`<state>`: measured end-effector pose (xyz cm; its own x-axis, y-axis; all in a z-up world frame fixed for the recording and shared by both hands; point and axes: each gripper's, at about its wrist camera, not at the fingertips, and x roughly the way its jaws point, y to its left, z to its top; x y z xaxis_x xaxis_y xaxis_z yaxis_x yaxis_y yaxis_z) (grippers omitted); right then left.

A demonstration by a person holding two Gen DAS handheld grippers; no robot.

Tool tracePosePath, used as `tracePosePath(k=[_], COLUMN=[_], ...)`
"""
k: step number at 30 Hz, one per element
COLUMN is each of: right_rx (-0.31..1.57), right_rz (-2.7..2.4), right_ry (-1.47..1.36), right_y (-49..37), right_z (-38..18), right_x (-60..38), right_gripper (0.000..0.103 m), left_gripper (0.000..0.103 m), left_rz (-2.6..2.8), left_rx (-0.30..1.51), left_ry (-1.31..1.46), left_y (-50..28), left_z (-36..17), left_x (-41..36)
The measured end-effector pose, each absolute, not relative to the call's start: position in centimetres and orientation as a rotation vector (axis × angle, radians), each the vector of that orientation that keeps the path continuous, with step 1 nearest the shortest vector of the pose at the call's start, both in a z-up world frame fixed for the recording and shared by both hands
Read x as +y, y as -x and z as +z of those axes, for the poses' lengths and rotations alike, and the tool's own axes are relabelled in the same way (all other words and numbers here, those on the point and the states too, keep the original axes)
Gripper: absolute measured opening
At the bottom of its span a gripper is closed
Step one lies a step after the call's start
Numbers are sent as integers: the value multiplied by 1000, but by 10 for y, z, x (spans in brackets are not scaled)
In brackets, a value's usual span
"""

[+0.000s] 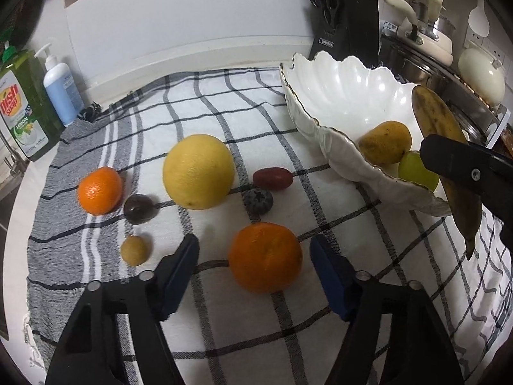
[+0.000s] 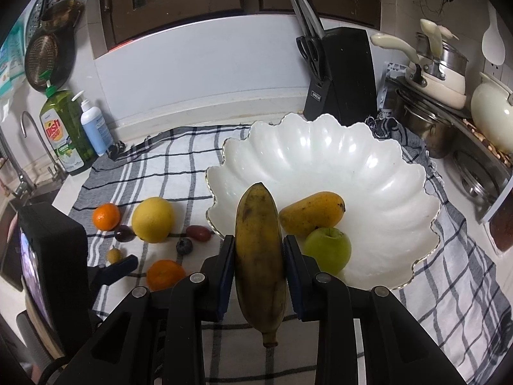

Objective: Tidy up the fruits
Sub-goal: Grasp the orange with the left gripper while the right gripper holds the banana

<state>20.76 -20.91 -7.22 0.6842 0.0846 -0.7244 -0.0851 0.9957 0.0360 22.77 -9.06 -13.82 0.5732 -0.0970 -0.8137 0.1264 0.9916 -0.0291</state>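
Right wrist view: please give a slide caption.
Right tongs grip a brown-spotted yellow banana above the white scalloped bowl.

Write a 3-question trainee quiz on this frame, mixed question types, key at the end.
1. True or false: the right gripper is shut on the banana.
2. Which fruits already lie in the white bowl? A) mango and green apple B) two oranges C) grapefruit and plum
3. Fill in: the open left gripper has the ____ between its fingers.

Key: 1 true; 2 A; 3 orange
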Motion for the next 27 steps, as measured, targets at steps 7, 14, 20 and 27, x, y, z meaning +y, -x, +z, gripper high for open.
tracePosePath(k=[7,14,20,27], right_rx=[821,816,802,771], right_rz=[87,85,86,80], right_ry=[-10,-23,-29,-37], right_y=[-208,-205,-199,-188], right_z=[-79,-76,-68,-51], right_x=[-213,-214,-214,-217], right_gripper=[31,31,31,31], left_gripper=[46,44,44,44], left_rz=[-152,-138,-126,-131], left_rx=[979,964,924,879], left_ry=[-27,-11,-3,-3], left_y=[-233,-229,-222,-214], left_z=[-147,-138,-118,-92], left_x=[-96,-91,-83,-80])
